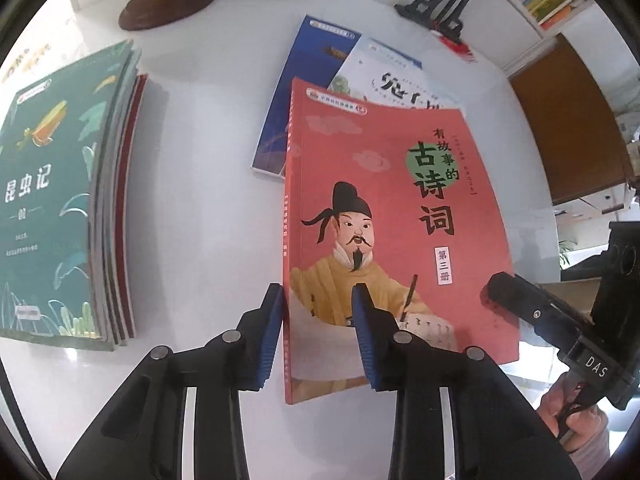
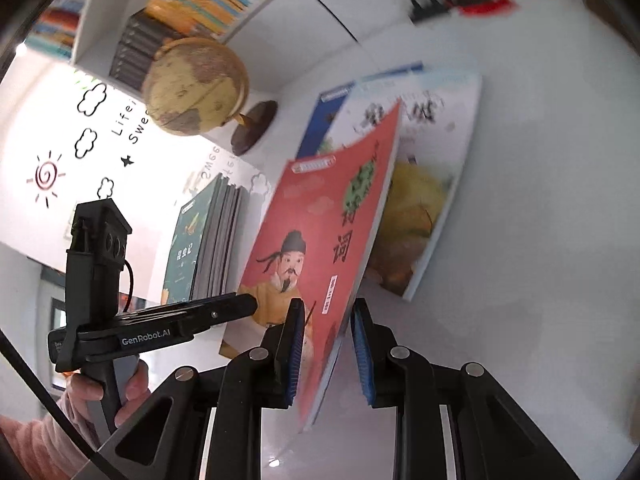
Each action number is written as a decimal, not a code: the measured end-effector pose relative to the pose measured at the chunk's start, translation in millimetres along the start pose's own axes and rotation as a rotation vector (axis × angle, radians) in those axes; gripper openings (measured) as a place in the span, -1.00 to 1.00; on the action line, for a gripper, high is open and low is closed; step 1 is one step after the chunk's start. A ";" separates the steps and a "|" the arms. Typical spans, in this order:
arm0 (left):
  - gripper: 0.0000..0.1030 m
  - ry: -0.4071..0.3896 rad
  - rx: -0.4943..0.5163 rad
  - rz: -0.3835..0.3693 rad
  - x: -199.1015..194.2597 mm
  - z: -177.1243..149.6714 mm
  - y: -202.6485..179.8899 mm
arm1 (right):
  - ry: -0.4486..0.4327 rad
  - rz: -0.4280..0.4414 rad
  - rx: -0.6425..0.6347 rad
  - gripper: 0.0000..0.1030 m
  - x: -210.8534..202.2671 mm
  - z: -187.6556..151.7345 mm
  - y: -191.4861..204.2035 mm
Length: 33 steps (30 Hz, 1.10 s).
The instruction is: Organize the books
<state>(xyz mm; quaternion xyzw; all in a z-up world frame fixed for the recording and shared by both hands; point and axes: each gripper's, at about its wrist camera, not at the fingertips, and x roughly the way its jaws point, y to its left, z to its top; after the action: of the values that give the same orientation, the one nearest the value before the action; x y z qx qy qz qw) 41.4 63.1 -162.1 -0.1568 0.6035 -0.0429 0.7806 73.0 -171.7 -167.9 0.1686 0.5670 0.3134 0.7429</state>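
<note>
Gripping the red book by opposite lower edges, left gripper and right gripper hold it tilted, long axis pointing away.

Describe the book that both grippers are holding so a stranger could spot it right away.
On the white table, right of the stack of books with a green cover on top, lies a loose pile. The red book tops it, overlapping a blue book and a white book; only it shows a bearded man in yellow.

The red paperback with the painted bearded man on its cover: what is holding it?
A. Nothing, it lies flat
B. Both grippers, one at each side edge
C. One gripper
B: the left gripper clamps the red paperback's spine edge, the right gripper its opposite edge.
</note>
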 end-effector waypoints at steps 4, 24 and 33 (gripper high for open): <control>-0.41 -0.014 -0.006 -0.047 -9.4 -3.2 6.5 | -0.008 -0.043 -0.064 -0.52 -5.3 -2.2 14.5; -0.41 -0.143 -0.004 -0.121 -67.8 -1.8 32.1 | -0.115 -0.172 -0.263 -0.53 -15.1 -8.0 89.2; -0.41 -0.207 -0.012 -0.080 -99.2 -2.3 59.0 | -0.157 -0.152 -0.334 -0.53 -7.2 1.7 130.3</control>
<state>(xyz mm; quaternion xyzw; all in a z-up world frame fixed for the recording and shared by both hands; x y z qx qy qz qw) 5.5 143.9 -88.0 -0.1888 0.5130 -0.0540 0.8356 37.7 -79.0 -83.2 0.0238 0.4584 0.3318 0.8241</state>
